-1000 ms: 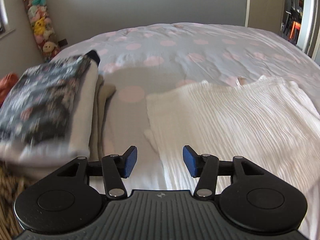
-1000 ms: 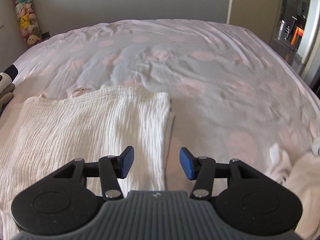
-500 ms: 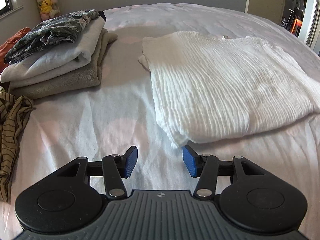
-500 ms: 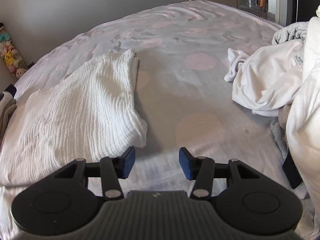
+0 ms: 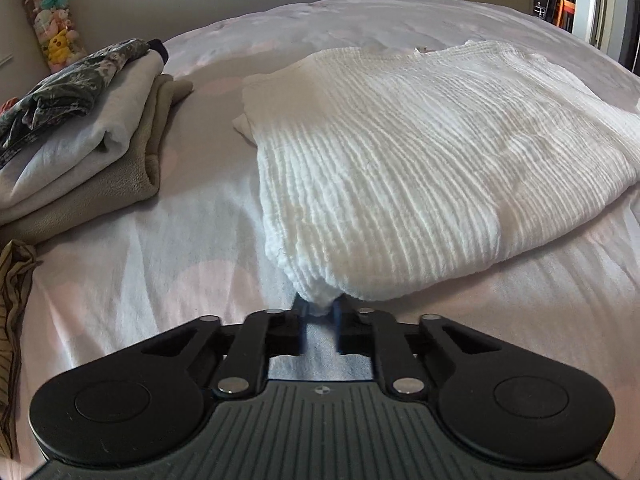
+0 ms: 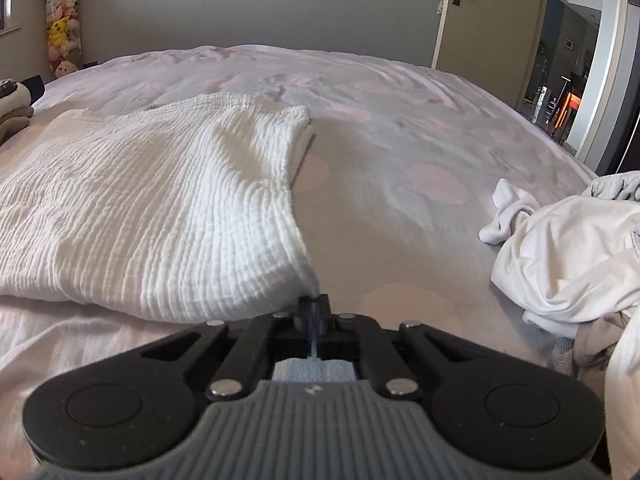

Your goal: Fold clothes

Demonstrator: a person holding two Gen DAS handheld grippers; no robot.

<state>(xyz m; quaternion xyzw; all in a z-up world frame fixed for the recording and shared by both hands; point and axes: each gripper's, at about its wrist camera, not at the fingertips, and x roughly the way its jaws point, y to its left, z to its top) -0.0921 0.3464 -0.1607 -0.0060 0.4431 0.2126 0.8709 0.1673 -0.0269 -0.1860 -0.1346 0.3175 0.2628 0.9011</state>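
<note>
Here, white garment (image 5: 400, 160) corners, pinched between jaws

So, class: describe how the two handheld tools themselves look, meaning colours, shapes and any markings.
The left tool and right tool look alike. Each has a ribbed dark grey body with a small round emblem at its front edge, flanked by two rounded black lobes with circular recesses. Black linkage bars with silver rivets carry the fingers, whose pads are blue. No cables, sleeves or hands are visible.
</note>
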